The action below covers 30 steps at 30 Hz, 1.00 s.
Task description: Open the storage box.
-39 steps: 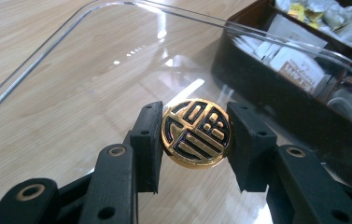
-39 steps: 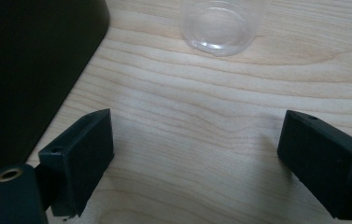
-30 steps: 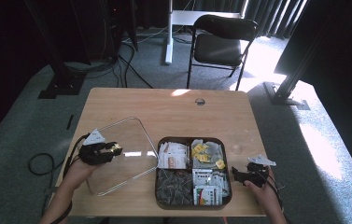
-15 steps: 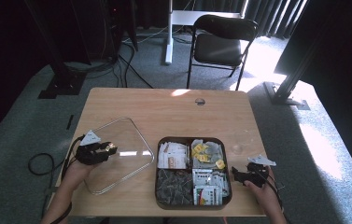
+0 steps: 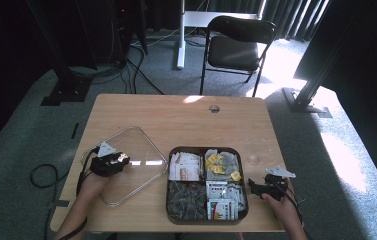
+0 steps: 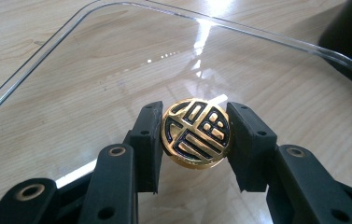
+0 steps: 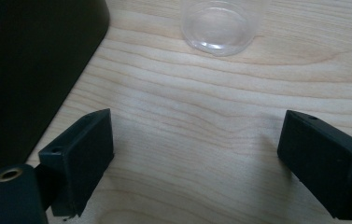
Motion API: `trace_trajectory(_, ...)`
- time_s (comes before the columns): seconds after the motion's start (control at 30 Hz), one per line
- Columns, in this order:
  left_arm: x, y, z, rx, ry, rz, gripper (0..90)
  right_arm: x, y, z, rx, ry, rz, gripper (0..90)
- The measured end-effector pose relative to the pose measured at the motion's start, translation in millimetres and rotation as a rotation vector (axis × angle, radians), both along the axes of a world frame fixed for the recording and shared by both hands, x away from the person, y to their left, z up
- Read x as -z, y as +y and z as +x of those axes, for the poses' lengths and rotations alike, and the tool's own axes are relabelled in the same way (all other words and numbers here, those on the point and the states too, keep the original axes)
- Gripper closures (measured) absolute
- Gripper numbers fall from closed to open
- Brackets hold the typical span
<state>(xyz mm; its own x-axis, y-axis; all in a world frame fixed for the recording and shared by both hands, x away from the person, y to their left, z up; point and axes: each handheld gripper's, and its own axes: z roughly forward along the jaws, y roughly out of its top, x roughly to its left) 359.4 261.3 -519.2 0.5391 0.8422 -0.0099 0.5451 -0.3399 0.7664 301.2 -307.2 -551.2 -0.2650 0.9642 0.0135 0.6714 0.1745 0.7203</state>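
- The left gripper (image 6: 196, 133) is clamped on a round gold knob (image 6: 196, 132) with a black pattern on its face, one black pad pressing each side of it.
- That knob sits on a clear lid (image 5: 126, 162) (a see-through, rounded rectangle), which lies on the left part of the wooden table (image 5: 176, 112), just left of the tray.
- In the high view the left gripper (image 5: 107, 163) is over the near-left part of the lid, with the person's left hand (image 5: 92, 184) coming in from the near edge.
- The dark tray (image 5: 207, 150) has four compartments holding packets: pale ones far left, yellow ones far right, dark ones near left, white and green ones near right.
- The right gripper (image 7: 197, 154) has its jaws wide apart with nothing but bare table between them; in the high view it (image 5: 266, 186) rests just right of the tray.
- A small clear cup (image 7: 220, 23) stands on the table beyond the right gripper, apart from it.
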Motion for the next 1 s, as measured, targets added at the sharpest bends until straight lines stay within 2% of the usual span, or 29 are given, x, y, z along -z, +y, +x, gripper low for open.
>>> trace_trajectory(0.4, 3.9, -3.4, 21.8, -0.019, -0.003, -0.008, 58.7, 0.0, 0.0, 0.0, 0.000, 0.000, 0.000, 9.9)
trace_trajectory(0.53, 4.9, -1.4, 28.3, -0.026, -0.001, -0.030, 58.7, 0.0, 0.0, 0.0, 0.000, 0.000, 0.000, 9.9)
trace_trajectory(0.73, 5.9, -4.2, 38.5, -0.019, 0.012, -0.009, 58.7, 0.0, 0.0, 0.0, 0.000, 0.000, 0.000, 9.9)
trace_trajectory(0.87, 8.1, -2.9, 42.7, -0.021, 0.011, -0.031, 58.7, 0.0, 0.0, 0.0, 0.000, 0.000, 0.000, 10.0)
trace_trajectory(1.0, 12.3, -3.1, 44.6, -0.017, 0.021, -0.027, 58.7, 0.0, 0.0, 0.0, 0.000, 0.000, 0.000, 9.9)
